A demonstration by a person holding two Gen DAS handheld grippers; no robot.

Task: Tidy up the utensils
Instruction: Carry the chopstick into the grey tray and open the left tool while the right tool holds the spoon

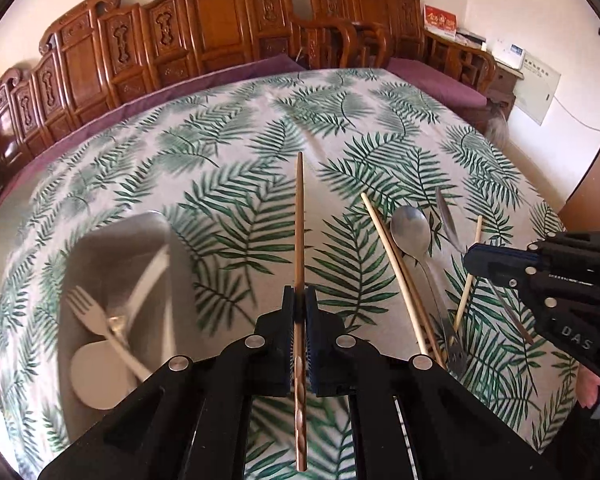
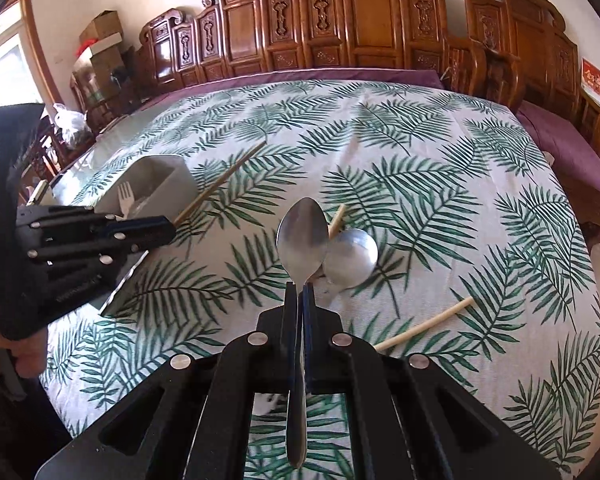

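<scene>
My left gripper [image 1: 299, 294] is shut on a brown wooden chopstick [image 1: 299, 216] and holds it above the leaf-print tablecloth, just right of a grey utensil box [image 1: 80, 256] that holds a white fork [image 1: 85, 312] and a white spoon. My right gripper [image 2: 299, 289] is shut on a metal spoon [image 2: 303, 236] and holds it above the cloth. A second metal spoon [image 2: 354, 258] and pale chopsticks [image 2: 424, 326] lie on the cloth under it. In the left wrist view the right gripper [image 1: 476, 258] is at the right, over those chopsticks [image 1: 396, 276] and that spoon [image 1: 412, 230].
The table [image 2: 460, 168] is covered by a green leaf-print cloth. Carved wooden benches [image 2: 360, 20] with purple cushions stand behind it. The grey box [image 2: 156, 184] is at the table's left edge, beside the left gripper [image 2: 168, 228].
</scene>
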